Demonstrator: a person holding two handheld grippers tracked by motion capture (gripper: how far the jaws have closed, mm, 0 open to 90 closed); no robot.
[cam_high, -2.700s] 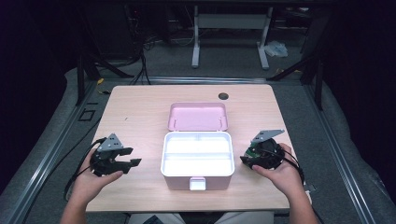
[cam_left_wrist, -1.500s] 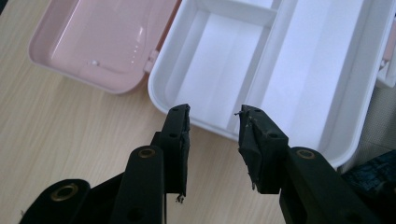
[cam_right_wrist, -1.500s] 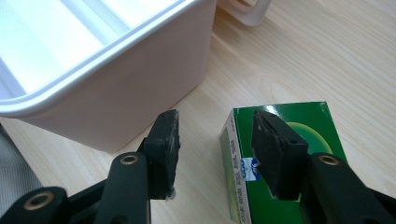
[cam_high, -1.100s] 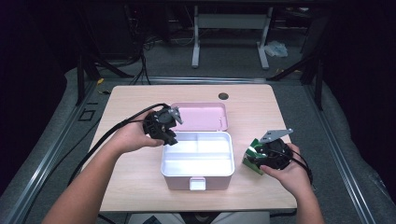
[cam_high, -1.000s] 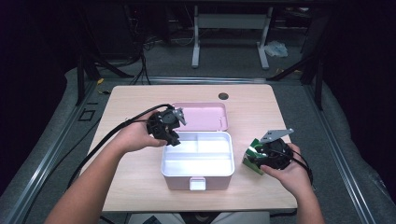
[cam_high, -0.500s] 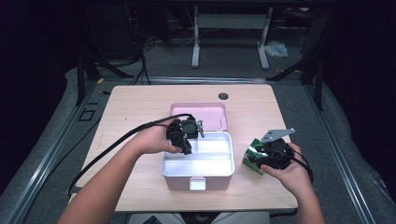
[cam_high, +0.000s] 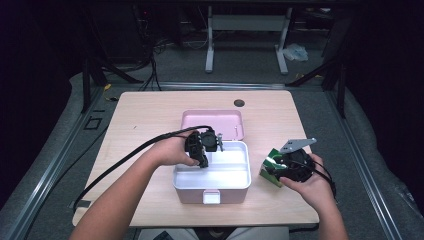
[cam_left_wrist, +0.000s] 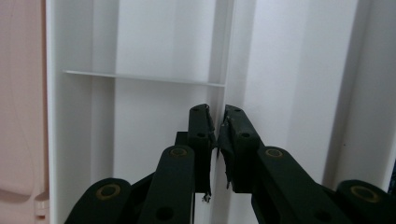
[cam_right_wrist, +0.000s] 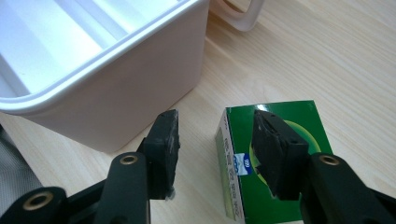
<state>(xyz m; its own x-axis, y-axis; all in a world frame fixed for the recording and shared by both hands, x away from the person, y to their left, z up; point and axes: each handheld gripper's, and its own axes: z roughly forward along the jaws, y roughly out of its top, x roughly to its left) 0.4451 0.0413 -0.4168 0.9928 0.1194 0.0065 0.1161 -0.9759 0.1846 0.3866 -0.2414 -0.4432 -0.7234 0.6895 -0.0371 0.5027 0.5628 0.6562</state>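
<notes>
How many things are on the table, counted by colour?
White: 1, the box
Pink: 1, the lid
Green: 1, the carton
Black: 2, the left claw and the right claw
Total: 5

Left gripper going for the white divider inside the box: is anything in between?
Nothing visible is. The jaws of the left gripper have just been closing and straddle the upright divider of the white box, one on each side, with nothing else between them. Whether the pads already press on it cannot be told.
</notes>
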